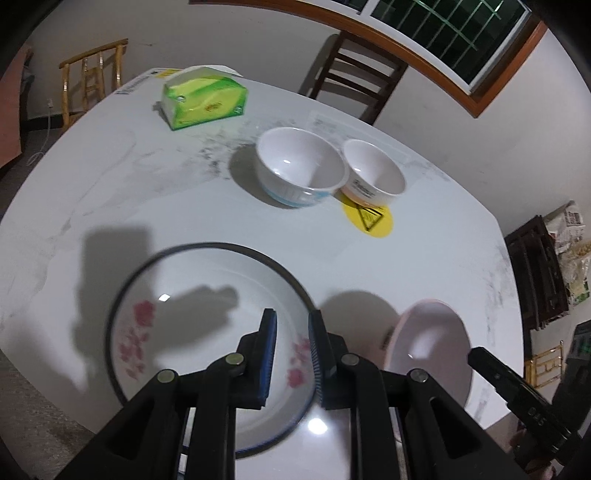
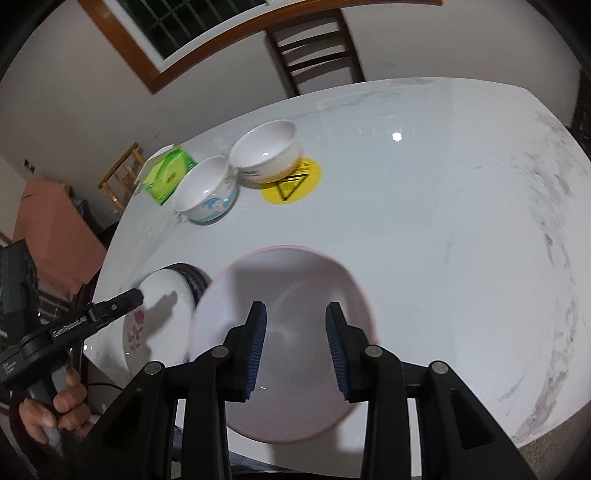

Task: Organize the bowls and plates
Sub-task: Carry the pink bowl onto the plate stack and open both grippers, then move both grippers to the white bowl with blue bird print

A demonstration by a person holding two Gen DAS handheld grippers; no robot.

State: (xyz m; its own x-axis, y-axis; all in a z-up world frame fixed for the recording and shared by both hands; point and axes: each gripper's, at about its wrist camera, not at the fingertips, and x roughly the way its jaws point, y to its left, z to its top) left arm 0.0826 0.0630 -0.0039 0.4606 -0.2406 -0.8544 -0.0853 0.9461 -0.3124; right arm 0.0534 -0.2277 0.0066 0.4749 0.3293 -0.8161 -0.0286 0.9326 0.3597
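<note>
Blue-padded fingers (image 1: 269, 354) of the left gripper (image 1: 291, 356) stand slightly parted in the lower centre of the left wrist view, straddling the right rim of the flowered plate (image 1: 177, 317); whether the pads actually press the rim cannot be told. That plate, white with pink flowers and a dark rim, lies on the white marble table (image 1: 110, 192) in the lower left of the frame. In the right wrist view the right gripper (image 2: 295, 350) has its jaws spread wide, clamping nothing, above the pink plate (image 2: 288, 288) that fills the lower centre; this plate looks blurred, and in the left wrist view it appears tilted at the lower right, just beside the flowered plate. Whether it touches the table cannot be told. Up the middle of the left wrist frame, two bowls stand side by side, touching or nearly so: a white bowl with blue print (image 1: 301, 170) on the left and a smaller white bowl (image 1: 373, 173) on the right, the latter resting partly on a yellow round sticker (image 1: 369, 219). A green tissue box (image 1: 205, 98) sits on the table toward the upper left. Beyond the far edge, a dark wooden chair (image 1: 354, 70) stands under a window (image 1: 454, 33) at the top right.
</note>
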